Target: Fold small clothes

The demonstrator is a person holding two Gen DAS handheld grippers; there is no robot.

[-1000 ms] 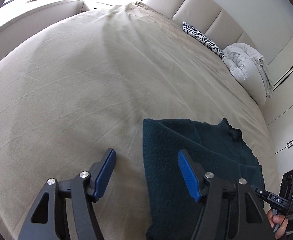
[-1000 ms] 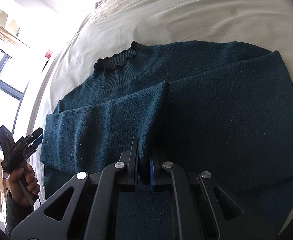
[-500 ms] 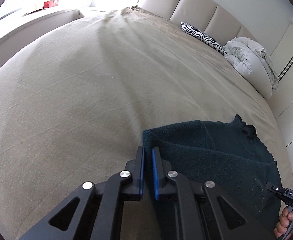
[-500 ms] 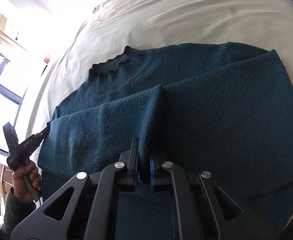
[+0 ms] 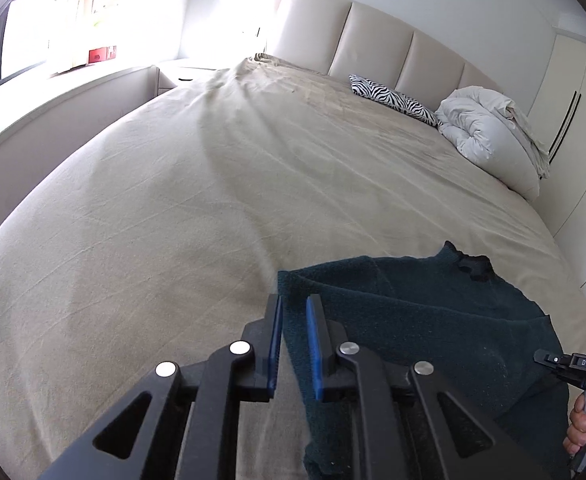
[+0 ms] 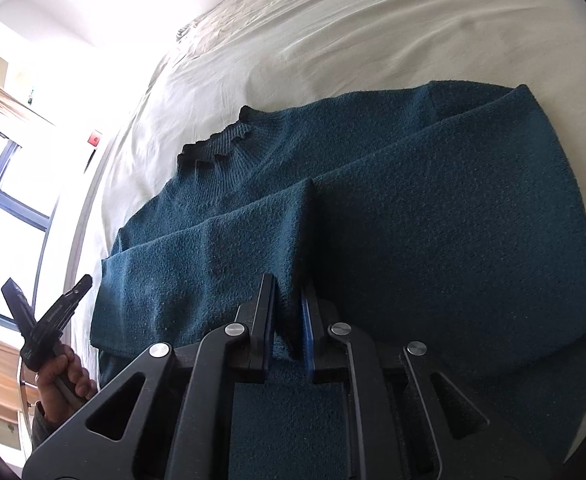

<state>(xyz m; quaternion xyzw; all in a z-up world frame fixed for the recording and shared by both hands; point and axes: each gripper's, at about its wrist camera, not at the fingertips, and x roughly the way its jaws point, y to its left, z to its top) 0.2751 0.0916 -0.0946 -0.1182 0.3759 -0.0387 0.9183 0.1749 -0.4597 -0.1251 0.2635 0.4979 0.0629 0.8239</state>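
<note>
1. Left gripper (image 5: 293, 340) pinches the near left edge of the dark teal knitted sweater (image 5: 413, 320). Its jaws have just been opening a little, and the knit fills the narrow gap between the blue pads.
2. Right gripper (image 6: 289, 328) is clamped on a raised fold at the middle of the sweater, where the two folded-in sleeves meet.
3. The sweater lies face up on the beige bed sheet (image 5: 173, 220), collar pointing away, low on the bed and towards the wardrobe side.
4. Risk: the left grip looks thin. If it loosens further, the edge may slip out mid-lift and the fold would land crooked.
5. Risk: the thick knit is soft, so uneven pulling by the two hands could drag the tucked sleeves loose or bunch the body.
6. Room: wide bare sheet lies ahead and to the left. The zebra-striped pillow (image 5: 393, 98) and the rolled white duvet (image 5: 489, 136) sit well apart by the headboard.
7. The bed's right edge is near the sweater, so folding towards the bed's middle looks safer.
</note>
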